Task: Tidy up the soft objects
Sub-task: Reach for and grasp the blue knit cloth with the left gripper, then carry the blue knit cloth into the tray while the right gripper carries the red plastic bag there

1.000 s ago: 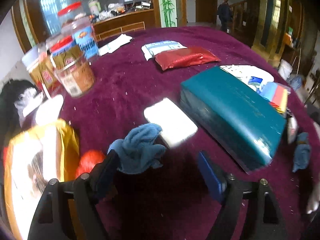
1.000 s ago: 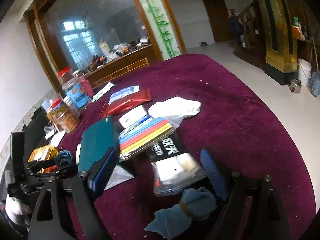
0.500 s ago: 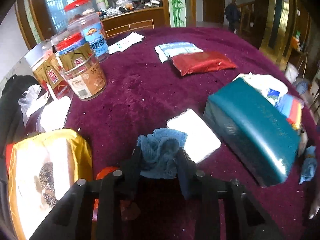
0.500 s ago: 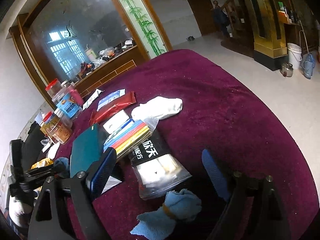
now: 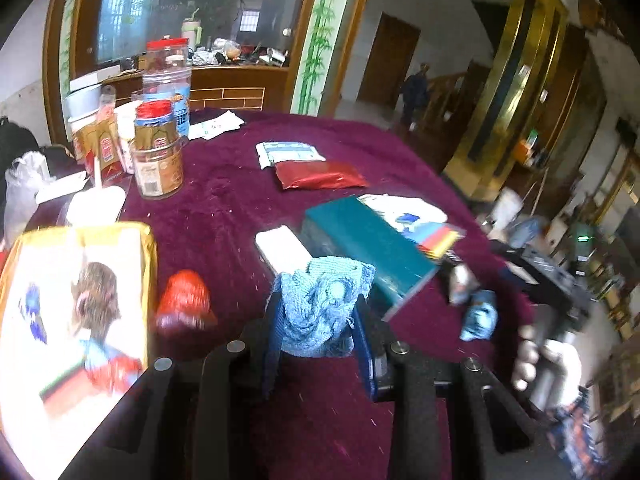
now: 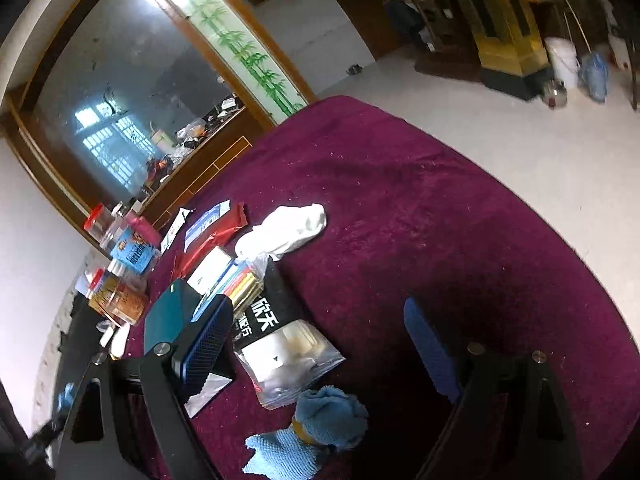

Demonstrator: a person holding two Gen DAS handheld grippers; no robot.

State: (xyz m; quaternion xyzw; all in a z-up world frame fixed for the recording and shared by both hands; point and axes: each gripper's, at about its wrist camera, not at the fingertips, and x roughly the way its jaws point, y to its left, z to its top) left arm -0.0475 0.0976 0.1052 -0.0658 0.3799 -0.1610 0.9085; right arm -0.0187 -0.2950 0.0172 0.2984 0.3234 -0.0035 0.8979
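Left gripper (image 5: 316, 344): its jaws, spread wide around the blue cloth (image 5: 322, 304) a second ago, now pinch that crumpled cloth between the blue pads, and the cloth has come up off the maroon tablecloth (image 5: 224, 200), where earlier it lay beside the white packet (image 5: 282, 246). The teal box (image 5: 368, 248), red pouch (image 5: 318, 174) and jars (image 5: 158, 152) have not shifted on the table, though the view has tipped upward.

Right gripper (image 6: 320, 344): its fingers remain spread wide with nothing between the pads; the view has rolled since the earlier frame, and a second blue cloth (image 6: 316, 430), bound by a yellowish band, lies on the tablecloth below the open jaws, near the black-and-clear pouch (image 6: 280, 340).

Only the left wrist view shows the yellow printed bag (image 5: 76, 300), the red object (image 5: 184, 300) beside it, and a person's hand (image 5: 548, 364) on a grey handle at far right. Only the right wrist view shows the white cloth (image 6: 288, 228) in full and the pale floor (image 6: 520, 136).
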